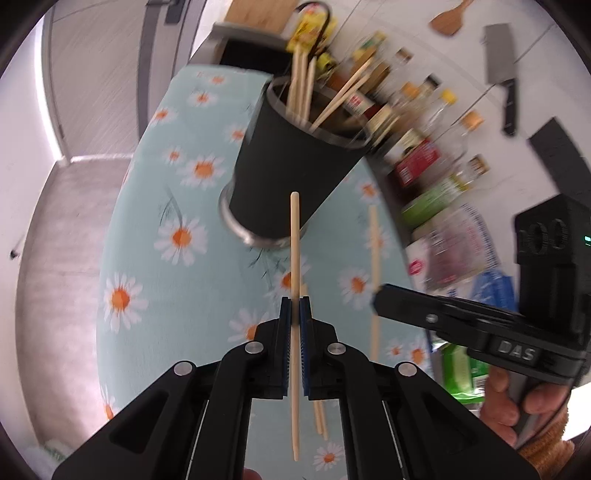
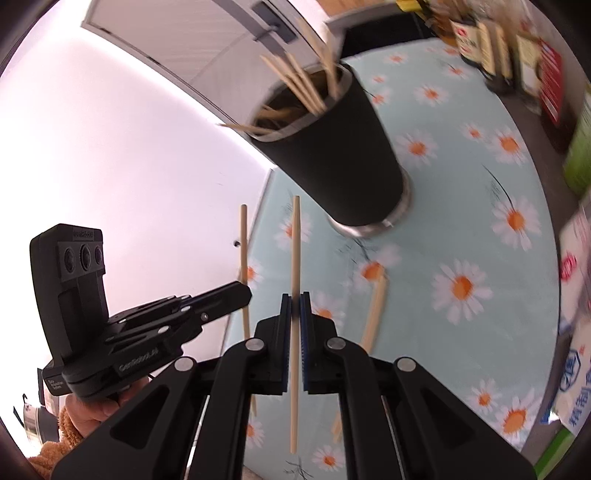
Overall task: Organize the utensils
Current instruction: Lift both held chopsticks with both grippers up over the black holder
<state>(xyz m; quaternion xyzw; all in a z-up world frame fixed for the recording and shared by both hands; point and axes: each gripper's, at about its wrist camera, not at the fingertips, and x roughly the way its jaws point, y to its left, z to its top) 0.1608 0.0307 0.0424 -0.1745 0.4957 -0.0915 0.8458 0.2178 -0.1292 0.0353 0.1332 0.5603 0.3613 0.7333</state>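
A black cup (image 1: 291, 162) with a steel base stands on the daisy-print table (image 1: 155, 206) and holds several wooden chopsticks (image 1: 301, 85). My left gripper (image 1: 295, 314) is shut on one chopstick (image 1: 294, 243), held above the table and pointing at the cup. My right gripper (image 2: 295, 306) is shut on another chopstick (image 2: 295, 243), also just short of the cup (image 2: 340, 147). The right gripper also shows in the left wrist view (image 1: 380, 299) with its chopstick (image 1: 373, 236). The left gripper also shows in the right wrist view (image 2: 245, 291). Loose chopsticks (image 2: 375, 310) lie on the cloth.
Bottles and jars (image 1: 413, 122) crowd the table's right side behind the cup. Packets and cartons (image 2: 576, 332) stand along the right edge. A cleaver (image 1: 500, 70) and a wooden spatula (image 1: 448, 18) hang on the wall. The table edge drops to the floor (image 1: 59, 221) on the left.
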